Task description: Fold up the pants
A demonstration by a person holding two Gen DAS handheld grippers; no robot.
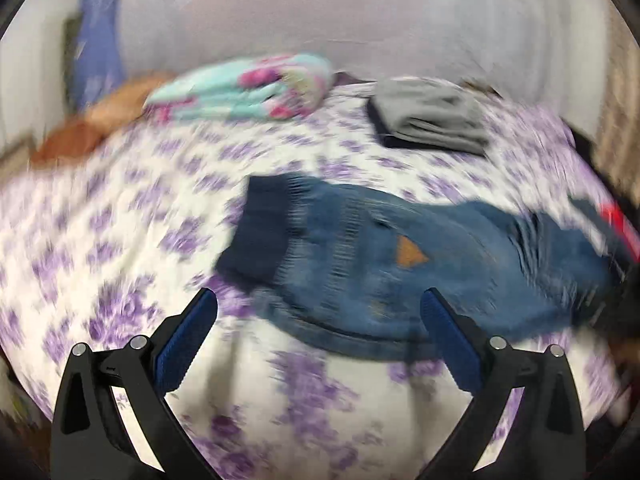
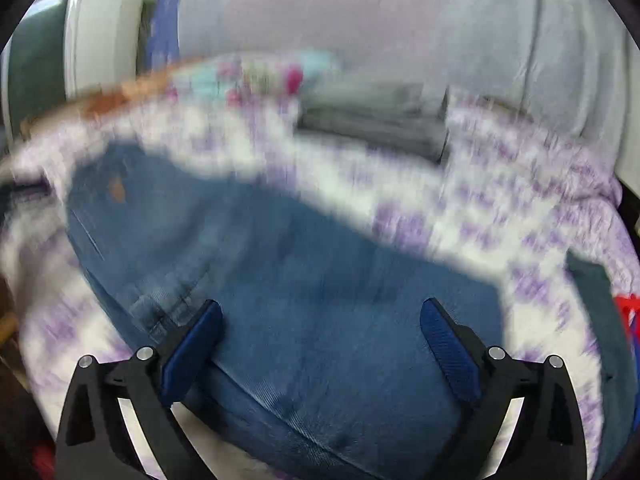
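Observation:
A pair of blue jeans (image 1: pixel 392 256) lies flat on a bed with a white and purple flowered sheet (image 1: pixel 120 232), waistband with a dark band toward the left, a tan patch on the back. My left gripper (image 1: pixel 320 300) is open and empty, just above the near edge of the jeans. In the right wrist view the jeans (image 2: pixel 280 280) fill the middle. My right gripper (image 2: pixel 320 312) is open and empty over the leg part. Both views are motion blurred.
A folded grey and dark garment stack (image 1: pixel 432 120) and a turquoise and pink flowered bundle (image 1: pixel 248 88) lie at the far side of the bed. An orange-brown item (image 1: pixel 92 128) is at the far left. A red object (image 1: pixel 620 224) sits at the right edge.

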